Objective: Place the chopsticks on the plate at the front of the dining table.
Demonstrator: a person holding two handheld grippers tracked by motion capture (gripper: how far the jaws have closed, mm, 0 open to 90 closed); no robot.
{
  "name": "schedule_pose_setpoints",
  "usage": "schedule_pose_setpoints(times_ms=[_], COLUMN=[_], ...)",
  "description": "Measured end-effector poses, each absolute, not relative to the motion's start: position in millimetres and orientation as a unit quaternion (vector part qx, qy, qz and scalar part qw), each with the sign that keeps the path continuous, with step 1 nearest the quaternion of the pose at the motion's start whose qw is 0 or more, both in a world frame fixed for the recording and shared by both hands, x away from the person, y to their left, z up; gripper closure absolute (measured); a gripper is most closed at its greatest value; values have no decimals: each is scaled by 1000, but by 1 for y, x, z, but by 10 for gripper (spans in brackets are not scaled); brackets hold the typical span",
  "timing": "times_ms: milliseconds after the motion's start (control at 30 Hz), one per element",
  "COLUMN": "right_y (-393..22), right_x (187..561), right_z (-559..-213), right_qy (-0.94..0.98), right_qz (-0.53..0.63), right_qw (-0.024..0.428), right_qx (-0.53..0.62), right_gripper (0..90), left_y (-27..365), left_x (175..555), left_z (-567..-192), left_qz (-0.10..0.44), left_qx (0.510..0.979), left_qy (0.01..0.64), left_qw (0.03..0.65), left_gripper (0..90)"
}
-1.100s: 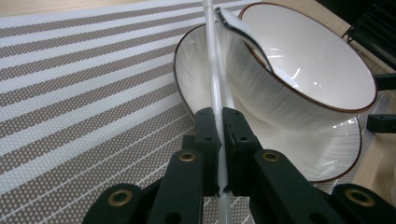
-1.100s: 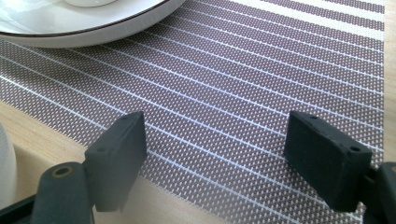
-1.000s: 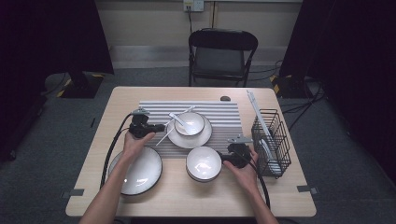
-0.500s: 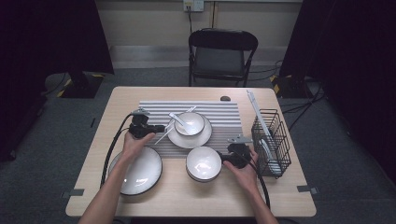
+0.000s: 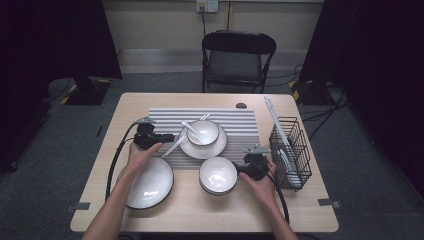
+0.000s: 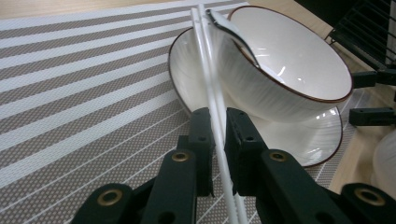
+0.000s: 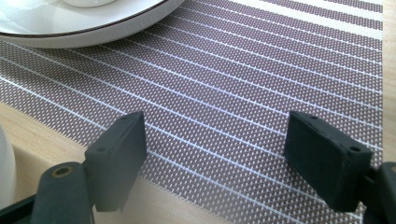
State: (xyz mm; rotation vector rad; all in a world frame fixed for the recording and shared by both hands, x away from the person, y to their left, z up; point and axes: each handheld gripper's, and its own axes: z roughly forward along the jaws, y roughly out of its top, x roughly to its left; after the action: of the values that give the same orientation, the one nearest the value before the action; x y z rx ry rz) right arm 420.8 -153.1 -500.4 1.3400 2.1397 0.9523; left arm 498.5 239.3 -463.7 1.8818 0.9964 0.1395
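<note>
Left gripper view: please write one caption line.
Left gripper clamps white chopsticks leaning on the bowl's plate.

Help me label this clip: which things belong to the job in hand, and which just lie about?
In use: left hand-held gripper; white chopsticks; white bowl on plate.
Lying about: black wire rack; large white plate; folding chair.

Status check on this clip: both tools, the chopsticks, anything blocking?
Left tool closed on the white plastic chopsticks, jaws just easing apart. Right tool open over the striped grey placemat, holding nothing. Chopstick tips rest against the white ceramic bowl.
</note>
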Motion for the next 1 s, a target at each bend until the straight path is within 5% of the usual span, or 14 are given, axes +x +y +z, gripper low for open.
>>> schedule_pose_setpoints(times_ms=[1000], right_y=[-153], right_x=[421], right_z=[-500], right_qy=[773], right_qz=[344], right_qw=[220], right_qx=[486], right_gripper=[201], left_y=[261], left_x=[472], left_z=[-465], left_qz=[54], left_qx=[778], left_qy=[393], left_qw=[488], left_gripper=[802])
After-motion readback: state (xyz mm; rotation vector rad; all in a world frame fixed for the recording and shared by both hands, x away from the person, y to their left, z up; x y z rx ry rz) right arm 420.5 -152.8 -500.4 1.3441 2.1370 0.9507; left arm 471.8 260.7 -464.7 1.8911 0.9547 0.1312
